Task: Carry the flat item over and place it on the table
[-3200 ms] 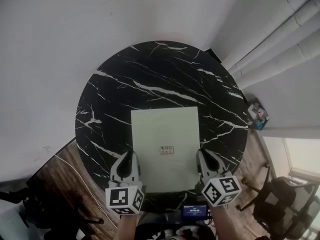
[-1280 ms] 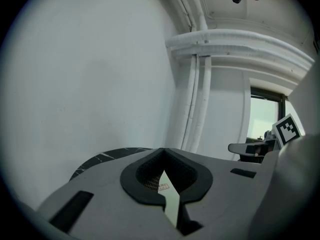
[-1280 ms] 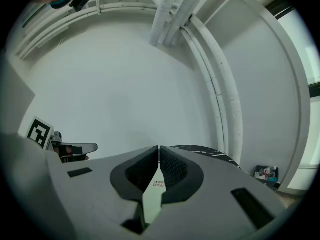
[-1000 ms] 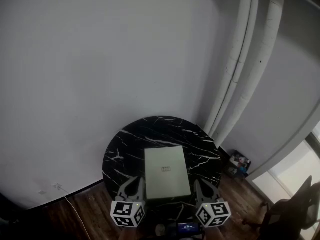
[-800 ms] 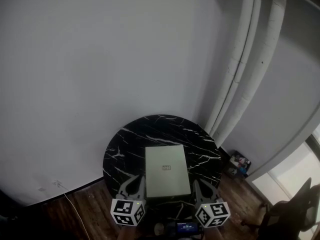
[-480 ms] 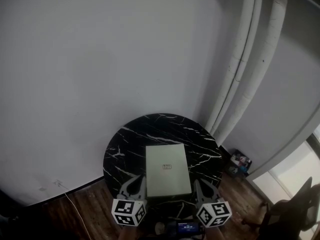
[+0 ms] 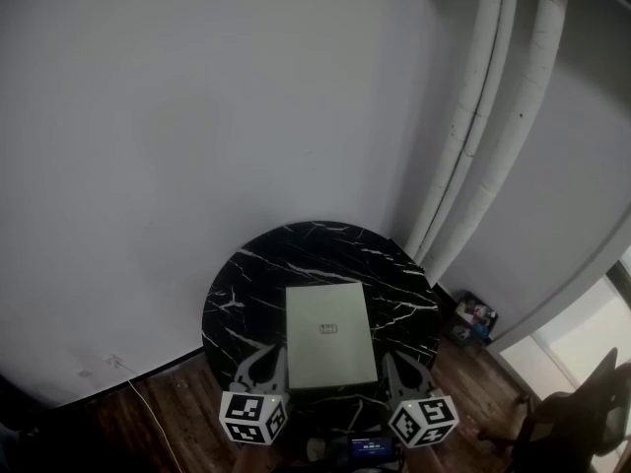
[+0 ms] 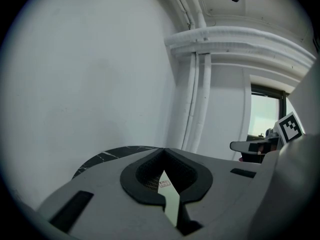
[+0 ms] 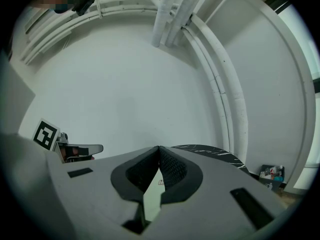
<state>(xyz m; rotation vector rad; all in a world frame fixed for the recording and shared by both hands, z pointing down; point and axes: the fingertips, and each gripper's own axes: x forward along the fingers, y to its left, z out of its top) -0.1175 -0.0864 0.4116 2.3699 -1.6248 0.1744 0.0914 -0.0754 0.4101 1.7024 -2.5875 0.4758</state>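
So the flat item (image 7: 330, 333) lies on the black marble tabletop (image 7: 246, 274), long axis pointing away from the person, its near edge squarely between the left tool (image 7: 266, 360) and the right tool (image 7: 393, 363) (both closed tight, nothing gripped), one beside each near corner, neither nearer.

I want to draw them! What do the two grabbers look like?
The left gripper and right gripper are light grey, with curved fingers lined by black ribbed pads. Each carries a white cube printed with black square markers.

1 flat item (image 7: 330, 333) on marble table (image 7: 296, 256)
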